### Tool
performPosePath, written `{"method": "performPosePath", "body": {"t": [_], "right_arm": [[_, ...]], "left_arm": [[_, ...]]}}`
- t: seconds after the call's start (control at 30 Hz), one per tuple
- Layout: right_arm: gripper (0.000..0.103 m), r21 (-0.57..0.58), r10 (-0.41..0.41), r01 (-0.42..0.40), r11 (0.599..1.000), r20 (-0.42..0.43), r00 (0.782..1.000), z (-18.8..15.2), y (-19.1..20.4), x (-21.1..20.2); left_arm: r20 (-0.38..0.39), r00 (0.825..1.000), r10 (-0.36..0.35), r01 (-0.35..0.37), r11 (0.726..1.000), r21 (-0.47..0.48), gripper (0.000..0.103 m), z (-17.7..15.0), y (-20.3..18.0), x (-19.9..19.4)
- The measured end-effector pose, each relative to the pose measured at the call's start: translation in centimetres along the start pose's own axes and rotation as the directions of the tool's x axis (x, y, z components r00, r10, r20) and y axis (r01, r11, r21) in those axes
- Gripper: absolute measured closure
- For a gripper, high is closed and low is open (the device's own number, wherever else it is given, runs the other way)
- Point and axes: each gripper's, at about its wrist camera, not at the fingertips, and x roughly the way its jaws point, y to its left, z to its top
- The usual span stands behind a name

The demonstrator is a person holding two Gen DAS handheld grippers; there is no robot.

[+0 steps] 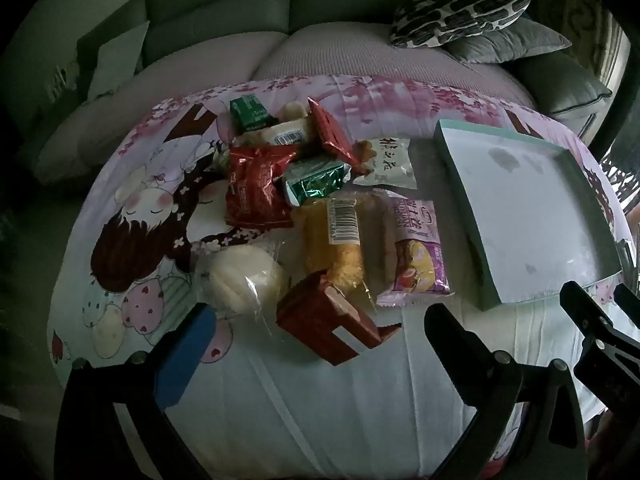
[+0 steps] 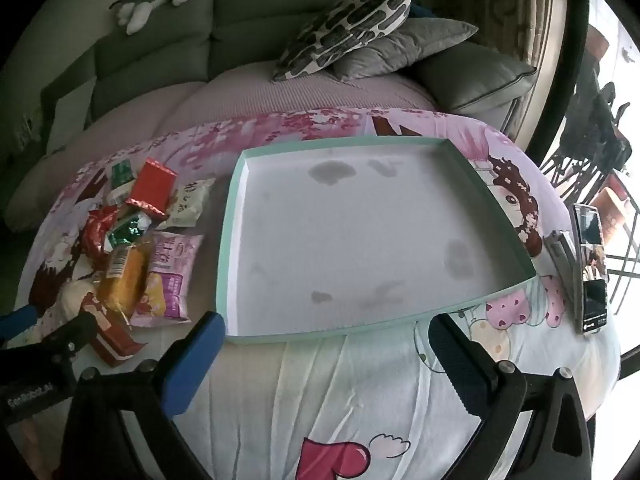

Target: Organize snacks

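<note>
A heap of wrapped snacks lies on a cartoon-print cloth: a red box (image 1: 332, 320), a round white bun (image 1: 244, 280), a yellow cake (image 1: 336, 240), a purple packet (image 1: 416, 248), a red foil pack (image 1: 256, 192) and a green foil pack (image 1: 316, 184). To their right sits a shallow white tray with a mint rim (image 2: 236, 208), nothing in it. My left gripper (image 1: 316, 344) hangs open just short of the red box, holding nothing. My right gripper (image 2: 324, 344) stands open at the tray's near edge, nothing between its fingers.
A phone (image 2: 592, 272) lies at the cloth's right edge beside a grey case. Behind the table is a green sofa (image 2: 160, 52) with a patterned cushion (image 2: 352, 24) and grey pillows. The right gripper's fingers (image 1: 592, 320) show at the left wrist view's right edge.
</note>
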Motion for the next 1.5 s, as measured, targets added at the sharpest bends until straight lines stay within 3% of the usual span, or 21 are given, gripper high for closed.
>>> {"method": "performPosePath", "body": {"t": [1.5], "right_arm": [[0.000,-0.014,-0.012,0.012,1.000,-0.004,1.000,-0.03,0.48,0.03]], "left_arm": [[0.012,1.000,0.013,-0.013,1.000,-0.003,0.000,-0.16,0.09,-0.14]]}}
